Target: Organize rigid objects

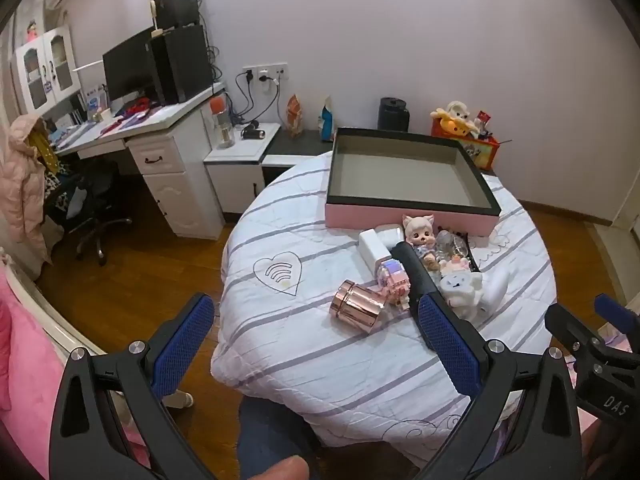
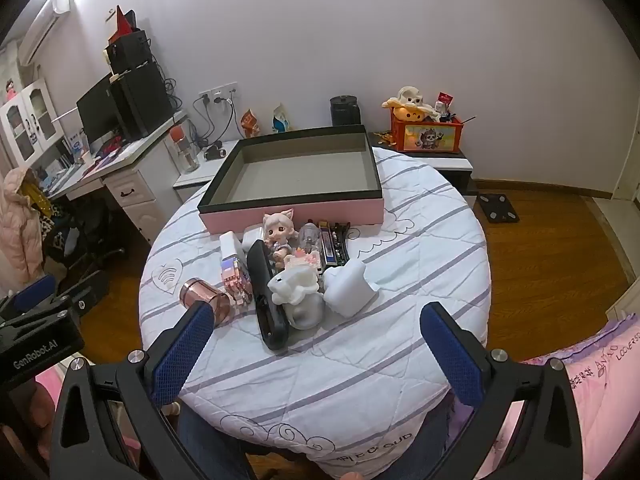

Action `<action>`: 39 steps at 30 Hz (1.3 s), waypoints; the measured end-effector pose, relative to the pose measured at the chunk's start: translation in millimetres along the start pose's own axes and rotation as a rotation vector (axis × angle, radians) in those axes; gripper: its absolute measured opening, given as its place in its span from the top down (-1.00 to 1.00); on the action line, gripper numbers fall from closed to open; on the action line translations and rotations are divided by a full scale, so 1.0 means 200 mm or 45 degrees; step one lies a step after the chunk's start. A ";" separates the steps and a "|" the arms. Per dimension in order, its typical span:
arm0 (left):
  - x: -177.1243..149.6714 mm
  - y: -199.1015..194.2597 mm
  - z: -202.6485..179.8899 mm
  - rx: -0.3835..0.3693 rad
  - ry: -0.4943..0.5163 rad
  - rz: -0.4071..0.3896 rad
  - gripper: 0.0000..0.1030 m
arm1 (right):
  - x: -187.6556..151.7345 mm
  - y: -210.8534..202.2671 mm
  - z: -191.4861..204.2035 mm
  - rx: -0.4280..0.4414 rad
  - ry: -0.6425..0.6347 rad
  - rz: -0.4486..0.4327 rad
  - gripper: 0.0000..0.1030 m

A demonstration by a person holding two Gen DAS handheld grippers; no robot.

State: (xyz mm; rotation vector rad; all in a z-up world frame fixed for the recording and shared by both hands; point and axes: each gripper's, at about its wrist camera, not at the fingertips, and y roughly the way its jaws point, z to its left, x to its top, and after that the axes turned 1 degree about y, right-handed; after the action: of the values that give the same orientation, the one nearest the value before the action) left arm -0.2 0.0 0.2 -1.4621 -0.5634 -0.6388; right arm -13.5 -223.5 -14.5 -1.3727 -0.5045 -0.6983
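A pink box (image 1: 408,216) (image 2: 292,210) with a dark rim stands open and empty at the far side of the round table. In front of it lies a cluster: a rose-gold tin (image 1: 357,306) (image 2: 205,298), a pink block toy (image 1: 394,280) (image 2: 236,278), a white charger (image 1: 374,246) (image 2: 230,246), a black remote-like bar (image 1: 414,276) (image 2: 266,296), a doll (image 1: 420,234) (image 2: 278,230), a white figure (image 1: 460,288) (image 2: 298,294) and a white foam piece (image 2: 350,288). My left gripper (image 1: 316,344) is open, low at the table's near left. My right gripper (image 2: 316,344) is open above the near edge.
The table wears a white striped quilted cover (image 1: 320,360) (image 2: 420,248). A white desk (image 1: 160,136) with monitor and a black office chair (image 1: 90,208) stand to the left. An orange toy box (image 2: 426,132) sits behind on a low cabinet. Wooden floor (image 2: 552,264) surrounds the table.
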 end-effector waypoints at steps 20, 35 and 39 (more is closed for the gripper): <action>-0.06 -0.06 0.04 -0.034 0.007 -0.086 -1.00 | 0.00 -0.06 0.03 -0.028 -0.026 -0.031 -1.00; -0.11 -0.07 0.04 -0.021 0.007 -0.067 -1.00 | -0.02 -0.07 0.02 -0.026 -0.025 -0.033 -1.00; -0.11 -0.07 0.04 -0.020 0.005 -0.068 -1.00 | -0.02 -0.07 0.02 -0.027 -0.022 -0.033 -1.00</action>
State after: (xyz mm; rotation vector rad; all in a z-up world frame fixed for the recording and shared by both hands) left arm -25.5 9.0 -3.5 -1.4644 -0.5973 -0.6897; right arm -26.1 -219.5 -7.1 -1.3957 -0.5308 -0.7148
